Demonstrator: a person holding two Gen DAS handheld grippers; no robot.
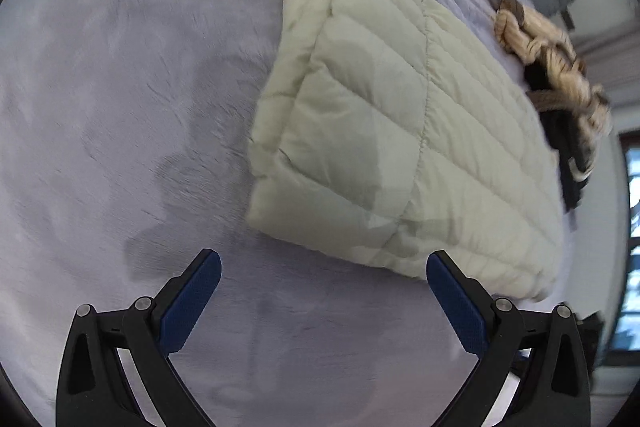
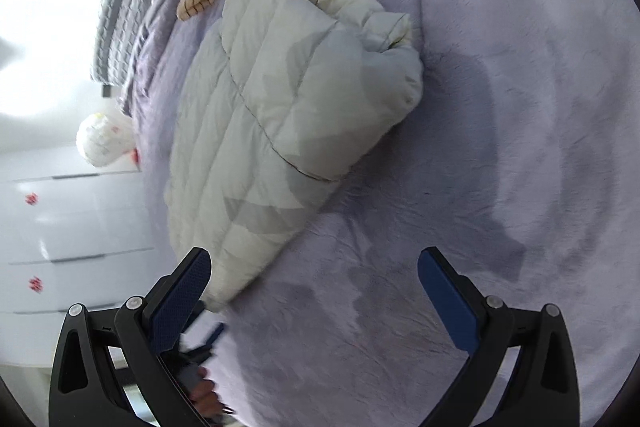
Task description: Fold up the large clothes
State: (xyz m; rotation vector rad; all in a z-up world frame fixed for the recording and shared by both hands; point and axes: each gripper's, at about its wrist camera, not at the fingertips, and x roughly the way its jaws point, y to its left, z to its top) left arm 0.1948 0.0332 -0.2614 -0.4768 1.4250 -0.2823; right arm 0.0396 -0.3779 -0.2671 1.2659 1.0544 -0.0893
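The left tongs (image 1: pixel 323 269) and right tongs (image 2: pixel 314 265) gaped wide and empty above the lavender bed cover (image 1: pixel 120 87), beside the folded cream puffer jacket (image 1: pixel 400 131).

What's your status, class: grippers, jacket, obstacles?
Left gripper open, empty. Right gripper open, empty. Cream puffer jacket lies folded on bed. Clothes pile beyond, not blocking.

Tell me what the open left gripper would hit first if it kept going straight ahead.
Probably the fuzzy lavender blanket: the left gripper aims mostly at bare fabric. The folded cream quilted puffer jacket lies just right of that line, though depth is unclear.
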